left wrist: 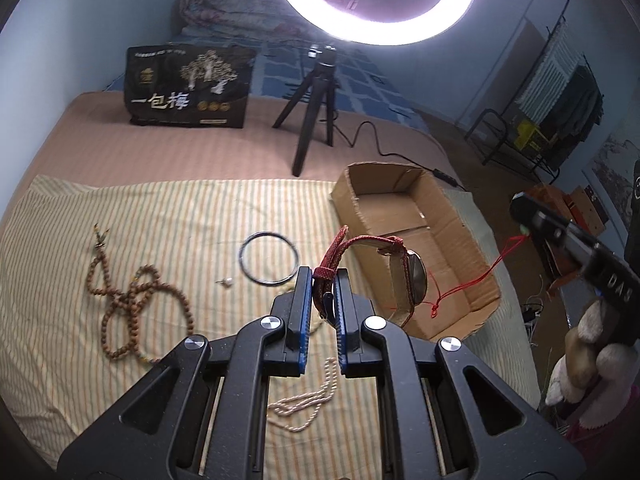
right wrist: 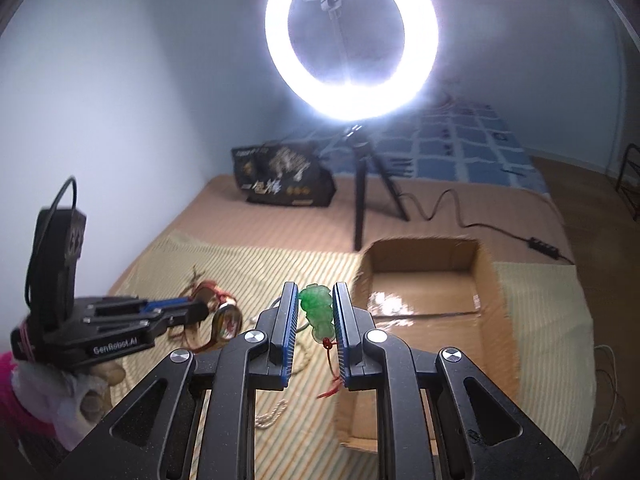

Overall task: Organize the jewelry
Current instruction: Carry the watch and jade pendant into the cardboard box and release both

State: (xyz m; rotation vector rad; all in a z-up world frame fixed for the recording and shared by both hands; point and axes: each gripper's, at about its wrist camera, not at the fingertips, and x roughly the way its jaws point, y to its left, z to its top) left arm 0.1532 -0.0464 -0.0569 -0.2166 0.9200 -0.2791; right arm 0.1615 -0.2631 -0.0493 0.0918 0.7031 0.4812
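Observation:
My left gripper (left wrist: 323,276) is shut on the red woven strap of a wristwatch (left wrist: 414,282), which hangs off to the right above the near edge of an open cardboard box (left wrist: 476,248). My right gripper (right wrist: 316,292) is shut on a green jade pendant (right wrist: 318,312) whose red cord (right wrist: 330,384) dangles below the jaws, left of the cardboard box (right wrist: 492,320). On the striped cloth (left wrist: 160,216) lie a brown bead necklace (left wrist: 128,304), a dark bangle (left wrist: 270,258), a small pearl earring (left wrist: 228,282) and a pale beaded chain (left wrist: 308,404).
A ring light (right wrist: 352,40) on a black tripod (left wrist: 312,112) stands behind the cloth, its cable (left wrist: 384,148) running right. A black printed bag (left wrist: 188,88) leans at the back. The bed edge drops off right of the box, toward a rack (left wrist: 552,112).

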